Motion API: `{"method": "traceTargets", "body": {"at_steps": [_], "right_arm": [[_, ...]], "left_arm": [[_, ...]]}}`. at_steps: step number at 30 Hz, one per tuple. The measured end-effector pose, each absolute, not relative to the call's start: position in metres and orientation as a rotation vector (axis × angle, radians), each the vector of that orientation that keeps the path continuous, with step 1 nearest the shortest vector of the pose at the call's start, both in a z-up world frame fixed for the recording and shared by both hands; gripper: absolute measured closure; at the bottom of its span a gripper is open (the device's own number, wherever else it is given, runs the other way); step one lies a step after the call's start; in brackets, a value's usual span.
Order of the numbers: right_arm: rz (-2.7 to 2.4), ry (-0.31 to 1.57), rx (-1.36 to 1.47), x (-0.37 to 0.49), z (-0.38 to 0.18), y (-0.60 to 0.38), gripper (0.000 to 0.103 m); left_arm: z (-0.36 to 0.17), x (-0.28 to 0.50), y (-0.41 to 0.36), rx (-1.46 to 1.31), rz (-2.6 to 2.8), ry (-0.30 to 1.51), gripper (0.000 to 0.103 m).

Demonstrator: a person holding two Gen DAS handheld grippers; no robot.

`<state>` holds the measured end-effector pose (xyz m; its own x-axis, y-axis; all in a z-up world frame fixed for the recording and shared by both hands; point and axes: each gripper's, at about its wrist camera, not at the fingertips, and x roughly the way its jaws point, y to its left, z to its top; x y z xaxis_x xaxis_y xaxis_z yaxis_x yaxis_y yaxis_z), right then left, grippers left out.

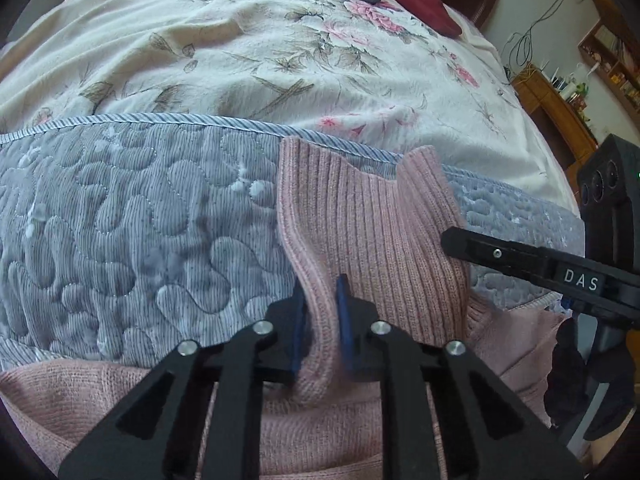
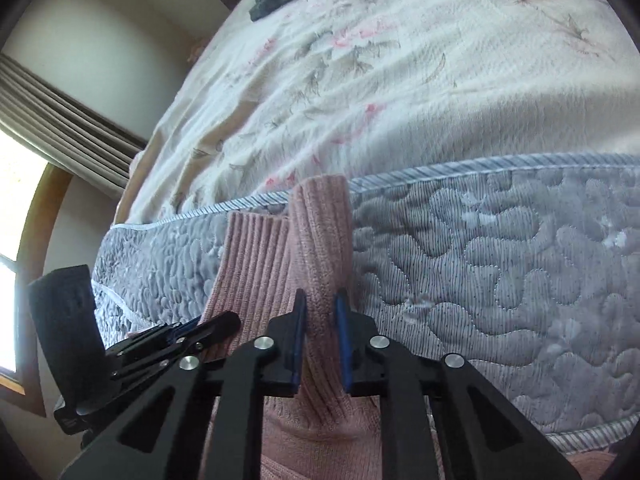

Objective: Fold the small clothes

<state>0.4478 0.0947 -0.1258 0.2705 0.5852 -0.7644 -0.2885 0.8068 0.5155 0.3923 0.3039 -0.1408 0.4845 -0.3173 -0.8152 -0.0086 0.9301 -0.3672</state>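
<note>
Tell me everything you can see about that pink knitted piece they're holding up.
The pink knitted garment looks like soft ribbed wool, dusty pink, with a ribbed collar or cuff at its top edge. It is lifted in front of the grey quilted mattress side, its lower part bunched below. The left hand-held gripper pinches one vertical fold between blue pads; the right hand-held gripper pinches another fold beside it. The rest is out of view.

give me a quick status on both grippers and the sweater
Left hand-held gripper shut on pink sweater. Right hand-held gripper shut on it too. Sweater hangs against mattress side. Nothing in the way.
</note>
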Motion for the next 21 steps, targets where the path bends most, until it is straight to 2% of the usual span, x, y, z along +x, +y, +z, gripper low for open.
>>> {"method": "traceTargets", "body": {"at_steps": [5, 10, 21], "right_arm": [[0.731, 1.017, 0.247, 0.404, -0.082, 0.079, 0.091], [0.819, 0.965, 0.184, 0.347, -0.054, 0.062, 0.091], [0.834, 1.087, 0.058, 0.244, -0.085, 0.032, 0.086]], "left_arm": [[-0.110, 0.351, 0.313, -0.390, -0.286, 0.902, 0.095], [-0.081, 0.292, 0.311, -0.340, -0.389, 0.797, 0.095], [-0.107, 0.197, 0.321, -0.284, -0.438, 0.894, 0.089]]}}
